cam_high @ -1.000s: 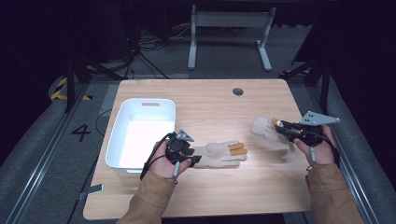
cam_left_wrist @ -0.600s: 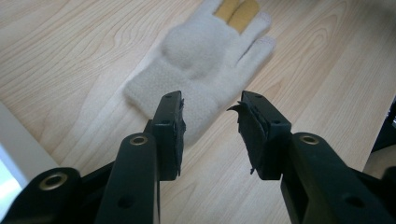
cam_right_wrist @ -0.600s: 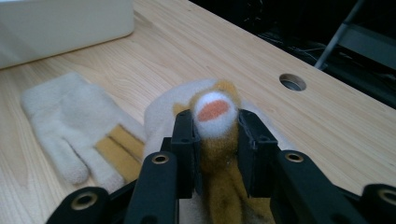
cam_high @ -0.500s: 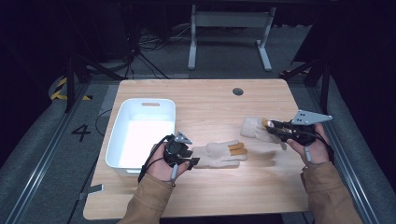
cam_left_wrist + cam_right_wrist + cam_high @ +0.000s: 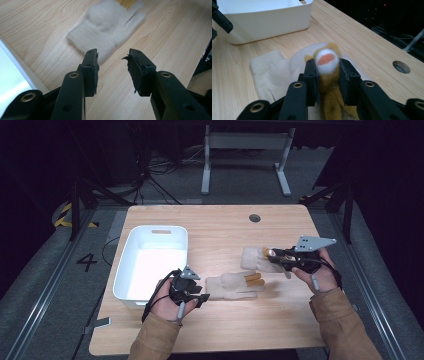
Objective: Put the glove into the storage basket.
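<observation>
Left hand-held gripper (image 5: 200,296) low, level, jaws apart, empty. Right hand-held gripper (image 5: 272,254) raised, level, jaws clamped.

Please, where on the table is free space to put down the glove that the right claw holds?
Free: the far strip between the white bin and the cable hole, and the near edge below the flat glove. Crowded: the middle, between that glove and the held glove in the right claw.
</observation>
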The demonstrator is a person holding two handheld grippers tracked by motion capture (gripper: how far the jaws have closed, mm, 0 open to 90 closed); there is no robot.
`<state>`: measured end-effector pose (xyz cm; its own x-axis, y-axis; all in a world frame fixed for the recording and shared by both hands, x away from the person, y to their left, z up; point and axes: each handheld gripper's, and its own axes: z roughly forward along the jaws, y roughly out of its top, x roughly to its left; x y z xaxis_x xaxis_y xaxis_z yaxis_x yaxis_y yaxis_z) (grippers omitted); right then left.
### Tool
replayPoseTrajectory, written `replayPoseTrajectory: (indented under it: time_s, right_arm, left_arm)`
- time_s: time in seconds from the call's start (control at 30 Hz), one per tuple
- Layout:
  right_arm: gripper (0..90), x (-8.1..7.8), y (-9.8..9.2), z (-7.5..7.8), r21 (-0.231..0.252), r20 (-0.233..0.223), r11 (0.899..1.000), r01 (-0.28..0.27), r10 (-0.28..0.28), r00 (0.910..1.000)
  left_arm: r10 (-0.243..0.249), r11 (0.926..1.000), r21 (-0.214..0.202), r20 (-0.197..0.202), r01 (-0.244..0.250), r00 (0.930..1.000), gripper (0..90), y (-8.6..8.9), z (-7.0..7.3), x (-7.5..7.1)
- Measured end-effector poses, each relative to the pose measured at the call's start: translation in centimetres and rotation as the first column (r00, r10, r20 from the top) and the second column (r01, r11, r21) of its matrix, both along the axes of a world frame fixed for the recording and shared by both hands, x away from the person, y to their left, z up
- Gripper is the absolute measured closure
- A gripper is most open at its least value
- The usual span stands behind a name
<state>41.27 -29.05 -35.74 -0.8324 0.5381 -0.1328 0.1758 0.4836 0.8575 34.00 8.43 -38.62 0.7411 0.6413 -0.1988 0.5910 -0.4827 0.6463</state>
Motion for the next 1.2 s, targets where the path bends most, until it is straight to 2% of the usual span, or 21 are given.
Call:
replayPoseTrajectory:
  time_s: [0.17, 0.47, 0.77, 1.2]
  right_arm:
    - [70.9, 0.1, 1.2, 0.0, 0.015, -0.007, 0.999, -0.035, 0.035, 0.9994]
    - [70.9, 0.3, 3.5, -0.6, 0.01, -0.027, 0.995, -0.101, 0.101, 0.9945]
    - [70.9, 0.5, 6.0, -0.7, 0.002, -0.042, 0.986, -0.169, 0.168, 0.9848]
    - [70.8, 0.1, 8.2, -2.3, -0.001, -0.09, 0.975, -0.221, 0.22, 0.9713]
  left_arm:
    - [0.007, 1.0, -0.004, -0.003, -0.007, 1.0, 60.7, 0.1, -0.1, -0.1]
    - [0.013, 0.9999, -0.003, -0.006, -0.013, 0.9999, 60.8, 0.3, 0.0, 0.0]
    - [0.014, 0.9999, -0.007, -0.007, -0.014, 0.9999, 61.1, 0.4, -0.1, 0.1]
    - [0.016, 0.9999, -0.003, -0.007, -0.016, 0.9999, 61.0, 0.4, 0.0, 0.1]
